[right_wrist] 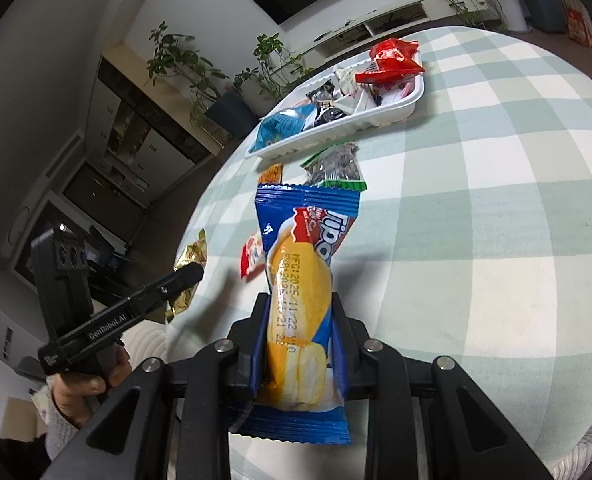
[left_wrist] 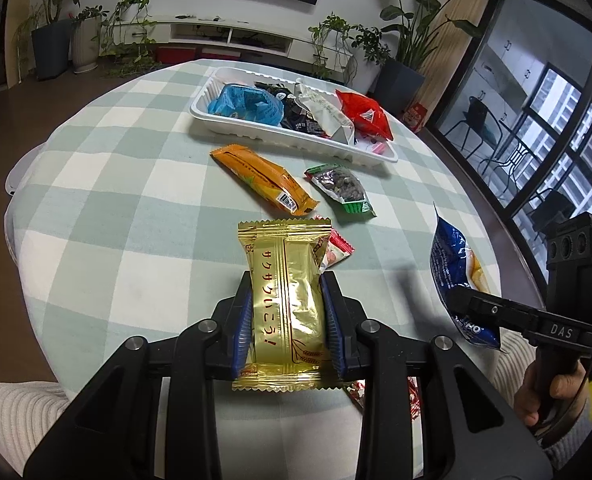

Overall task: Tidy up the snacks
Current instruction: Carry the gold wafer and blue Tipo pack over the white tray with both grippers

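**Gold and blue packets both held above the checked cloth**

Gold foil fills the left wrist view: the left gripper (left_wrist: 287, 316) is clamped on the gold packet (left_wrist: 284, 300), its blue pads pressing the wrapper's two long sides. The right gripper (right_wrist: 299, 344) is likewise closed on the blue packet (right_wrist: 303, 292), gripped around its middle with both crimped ends free. Each packet appears to be clear of the table.

The white tray (left_wrist: 232, 126) sits at the far side of the table, already crowded with a light-blue bag, dark and white wrappers and a red bag (left_wrist: 363, 114). An orange bar (left_wrist: 264, 178) and a green-edged nut pouch (left_wrist: 341, 188) lie loose on the cloth between the grippers and the tray, and a small red-and-white packet (left_wrist: 337, 248) lies just beyond the gold one.

The likely trouble is space: dropped onto that heap, a slick wrapper could slide over the low rim. Both hands heading for the same tray could also collide, and a low carry might sweep the loose snacks.
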Demonstrator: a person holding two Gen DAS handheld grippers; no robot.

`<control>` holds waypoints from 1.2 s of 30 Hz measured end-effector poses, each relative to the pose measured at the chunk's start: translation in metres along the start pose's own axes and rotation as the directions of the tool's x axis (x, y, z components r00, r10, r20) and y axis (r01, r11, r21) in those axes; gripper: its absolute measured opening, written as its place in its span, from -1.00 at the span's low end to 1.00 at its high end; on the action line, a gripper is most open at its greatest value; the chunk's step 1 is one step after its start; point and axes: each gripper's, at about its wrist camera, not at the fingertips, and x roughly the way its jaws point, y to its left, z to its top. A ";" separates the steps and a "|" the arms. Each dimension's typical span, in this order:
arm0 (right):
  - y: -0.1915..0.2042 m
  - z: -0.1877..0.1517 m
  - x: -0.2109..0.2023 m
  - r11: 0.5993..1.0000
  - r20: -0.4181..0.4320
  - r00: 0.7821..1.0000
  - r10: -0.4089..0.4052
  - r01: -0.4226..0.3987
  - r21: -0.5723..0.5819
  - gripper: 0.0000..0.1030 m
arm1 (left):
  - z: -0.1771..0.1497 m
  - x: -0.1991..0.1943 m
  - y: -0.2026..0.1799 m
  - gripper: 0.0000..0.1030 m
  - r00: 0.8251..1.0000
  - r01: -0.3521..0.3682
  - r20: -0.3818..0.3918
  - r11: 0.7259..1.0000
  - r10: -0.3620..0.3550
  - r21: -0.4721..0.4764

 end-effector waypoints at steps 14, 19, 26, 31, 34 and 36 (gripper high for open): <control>-0.002 0.025 -0.001 1.000 0.015 1.000 0.019 -0.020 0.025 -0.43 | 0.019 -0.002 0.003 -0.43 1.000 0.024 0.016 0.999 -0.023 -0.022; -0.004 0.038 0.001 0.999 0.021 0.999 0.026 -0.027 0.035 -0.43 | 0.028 -0.001 0.006 -0.43 0.999 0.034 0.022 0.999 -0.033 -0.032; -0.009 0.057 0.003 0.998 0.034 0.999 0.023 -0.025 0.050 -0.43 | 0.044 0.004 0.011 -0.43 0.999 0.042 0.025 0.998 -0.041 -0.043; -0.011 0.075 0.005 0.998 0.045 0.999 0.022 -0.025 0.058 -0.43 | 0.060 0.011 0.015 -0.43 0.999 0.043 0.026 0.998 -0.042 -0.046; -0.012 0.088 0.009 0.998 0.051 0.998 0.025 -0.028 0.064 -0.43 | 0.073 0.014 0.017 -0.43 0.999 0.043 0.029 0.998 -0.042 -0.043; -0.012 0.095 0.011 0.998 0.054 0.998 0.024 -0.028 0.065 -0.43 | 0.081 0.017 0.018 -0.43 0.999 0.040 0.031 0.998 -0.039 -0.038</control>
